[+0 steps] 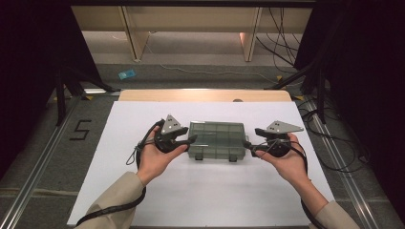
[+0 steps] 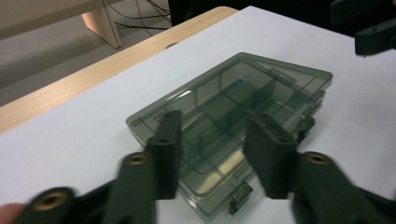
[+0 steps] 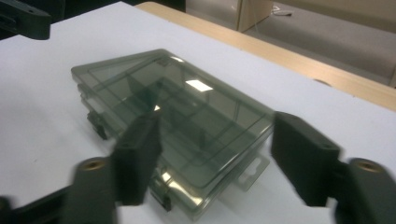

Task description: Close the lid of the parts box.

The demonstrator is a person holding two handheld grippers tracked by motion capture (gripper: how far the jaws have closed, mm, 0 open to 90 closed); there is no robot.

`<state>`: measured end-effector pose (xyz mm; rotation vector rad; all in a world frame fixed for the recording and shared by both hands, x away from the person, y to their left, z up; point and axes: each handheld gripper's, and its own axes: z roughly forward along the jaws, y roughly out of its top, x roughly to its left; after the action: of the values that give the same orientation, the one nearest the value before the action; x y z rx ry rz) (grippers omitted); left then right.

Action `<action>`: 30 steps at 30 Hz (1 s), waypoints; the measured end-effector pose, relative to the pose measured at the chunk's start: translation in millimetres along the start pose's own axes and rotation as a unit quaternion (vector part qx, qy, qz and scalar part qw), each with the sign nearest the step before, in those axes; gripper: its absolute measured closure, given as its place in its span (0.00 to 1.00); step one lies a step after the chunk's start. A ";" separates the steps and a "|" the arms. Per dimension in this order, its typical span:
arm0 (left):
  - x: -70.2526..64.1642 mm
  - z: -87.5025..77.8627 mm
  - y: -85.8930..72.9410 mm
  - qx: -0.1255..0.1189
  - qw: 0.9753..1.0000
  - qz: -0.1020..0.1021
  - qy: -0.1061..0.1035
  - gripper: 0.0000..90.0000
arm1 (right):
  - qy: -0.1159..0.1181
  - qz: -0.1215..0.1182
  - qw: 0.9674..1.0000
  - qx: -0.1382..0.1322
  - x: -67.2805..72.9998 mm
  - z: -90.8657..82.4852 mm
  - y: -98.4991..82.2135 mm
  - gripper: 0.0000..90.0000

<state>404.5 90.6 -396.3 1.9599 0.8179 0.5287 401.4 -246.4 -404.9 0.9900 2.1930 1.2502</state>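
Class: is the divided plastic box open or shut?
Shut. The box lies flat, its lid down over the compartments and both latches at the front edge.

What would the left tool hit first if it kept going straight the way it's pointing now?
The left tool points at the near short end of the smoky clear compartment box. It would probably meet that end first, its jaws already standing to either side of it, though depth is hard to judge.

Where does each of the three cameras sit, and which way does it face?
High view: above the person's side, looking forward and down at the white table; forearms, left gripper, right gripper.
Left gripper view: on that gripper, along its black jaws at the box's end.
Right gripper view: likewise, from the opposite end.
All share the smoky compartment box.
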 end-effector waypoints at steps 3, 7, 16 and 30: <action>2.7 1.9 2.6 0.017 1.000 0.008 0.007 0.82 | -0.009 0.009 1.000 -0.010 -1.2 0.6 5.2 0.63; 2.6 9.8 5.0 0.024 1.000 -0.004 0.016 0.96 | 0.000 0.008 1.000 -0.002 -1.3 5.0 9.9 0.83; 1.4 22.3 7.5 0.069 0.998 0.004 0.008 1.00 | 0.004 -0.008 1.000 0.010 2.9 18.2 15.6 1.00; 6.5 25.8 2.6 0.106 0.994 0.012 -0.003 1.00 | 0.018 -0.002 1.000 0.025 6.3 30.8 10.1 1.00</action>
<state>426.5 79.2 -406.4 2.1670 0.8766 0.4649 421.2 -221.0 -411.8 0.9899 2.2638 1.2263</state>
